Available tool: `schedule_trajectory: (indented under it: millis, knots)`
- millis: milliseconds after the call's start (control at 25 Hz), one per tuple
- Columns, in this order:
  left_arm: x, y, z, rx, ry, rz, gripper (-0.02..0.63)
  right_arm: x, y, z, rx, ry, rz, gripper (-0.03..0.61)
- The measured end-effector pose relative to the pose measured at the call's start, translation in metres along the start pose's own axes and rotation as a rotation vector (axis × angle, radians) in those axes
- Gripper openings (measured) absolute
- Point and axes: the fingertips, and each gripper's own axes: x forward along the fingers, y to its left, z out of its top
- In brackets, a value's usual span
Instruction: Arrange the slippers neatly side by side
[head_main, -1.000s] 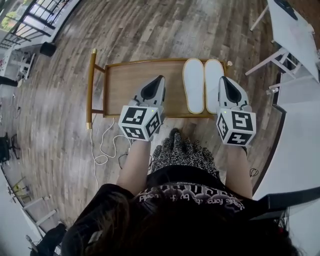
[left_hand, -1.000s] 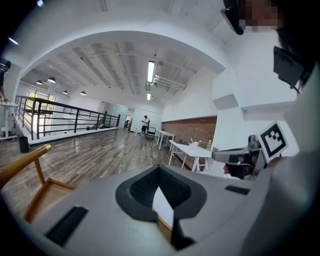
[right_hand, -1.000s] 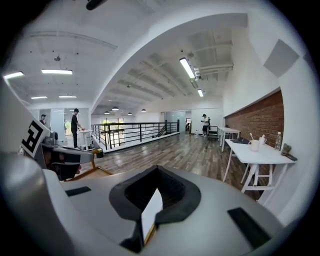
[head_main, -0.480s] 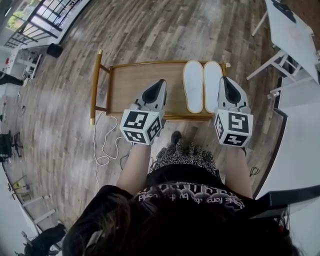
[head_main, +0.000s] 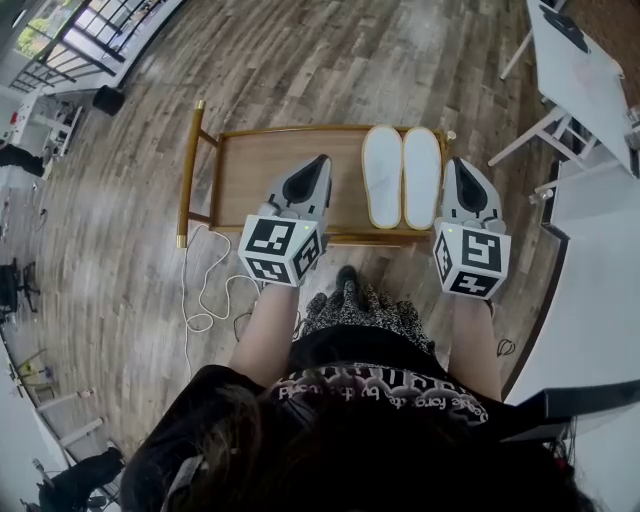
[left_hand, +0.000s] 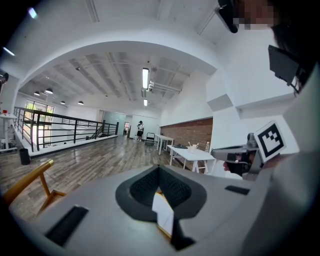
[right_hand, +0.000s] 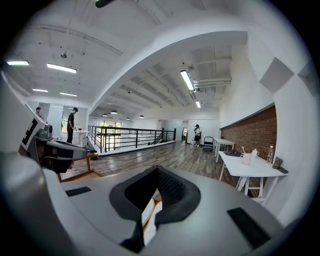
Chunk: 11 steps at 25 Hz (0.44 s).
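We judge the arranging step all but finished. The two white slippers, left slipper (head_main: 383, 177) and right slipper (head_main: 421, 177), lie parallel on the right part of the low wooden worktop (head_main: 268, 165). Their long edges are touching or nearly so, and their toes and heels look level with each other. We cannot tell whether the soles face up.

Neither claw holds anything. The left claw (head_main: 320, 160) hangs over the bare middle of the worktop, just left of the pair. In its own view (left_hand: 159, 169) the jaws are drawn together to a point with nothing between them. The right claw (head_main: 456, 165) sits just beside the right slipper's outer edge, over the worktop's right end. Its own view (right_hand: 158, 171) also shows the jaws pressed together and empty.

The next move seems to call for little. At most it would be a check that the pair is square with the worktop's edge, and perhaps a light nudge with a closed tip.

As for writing, we see no brand or label on the slippers. The cubes carry only black-and-white square markers. White lettering runs across the person's dark garment (head_main: 385, 392), too warped for us to read with confidence.
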Motion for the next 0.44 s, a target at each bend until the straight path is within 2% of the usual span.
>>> schedule_trajectory:
  millis: [200, 440]
  knots:
    - [0.0001, -0.0064, 0.0019, -0.018, -0.016, -0.016, 0.002, -0.0044, -0.0021, -0.0028, 0.006, -0.001, 0.008, 0.003]
    - [-0.0058, -0.0115, 0.0084, 0.017, -0.027, -0.011, 0.002, -0.0107, -0.0013, -0.0015, 0.001, -0.003, 0.016, 0.003]
